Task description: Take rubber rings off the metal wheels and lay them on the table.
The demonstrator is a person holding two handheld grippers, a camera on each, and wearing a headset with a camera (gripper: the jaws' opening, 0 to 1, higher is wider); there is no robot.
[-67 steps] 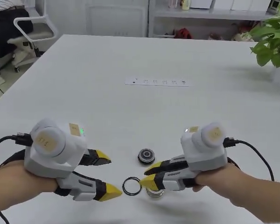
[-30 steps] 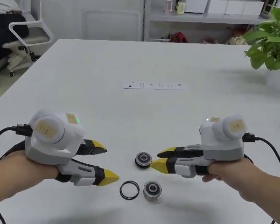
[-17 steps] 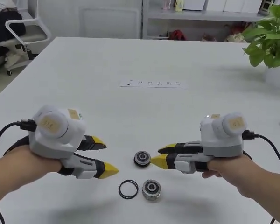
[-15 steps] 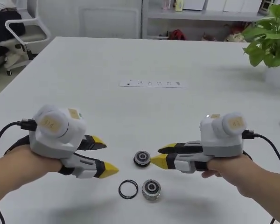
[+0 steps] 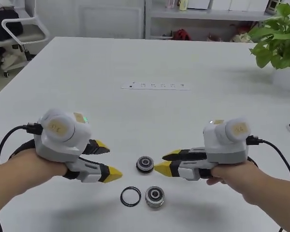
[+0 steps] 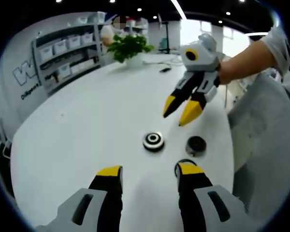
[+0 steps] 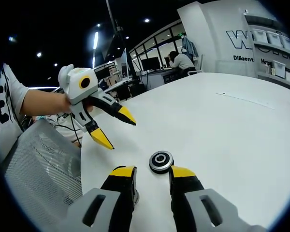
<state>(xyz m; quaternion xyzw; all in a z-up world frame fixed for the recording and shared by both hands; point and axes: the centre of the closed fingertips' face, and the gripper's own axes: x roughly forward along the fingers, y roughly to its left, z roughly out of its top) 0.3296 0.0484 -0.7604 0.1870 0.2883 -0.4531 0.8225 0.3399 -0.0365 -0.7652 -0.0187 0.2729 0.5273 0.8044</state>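
The left gripper (image 5: 111, 161) and right gripper (image 5: 161, 162) face each other, jaws parted.

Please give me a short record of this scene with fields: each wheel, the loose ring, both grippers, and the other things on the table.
far wheel: black ring on it, just ahead of the right gripper
near wheel: bare metal, ring off
loose ring: flat on the table, beside the near wheel
left gripper: open, empty
right gripper: open, empty
other: power strip, plant
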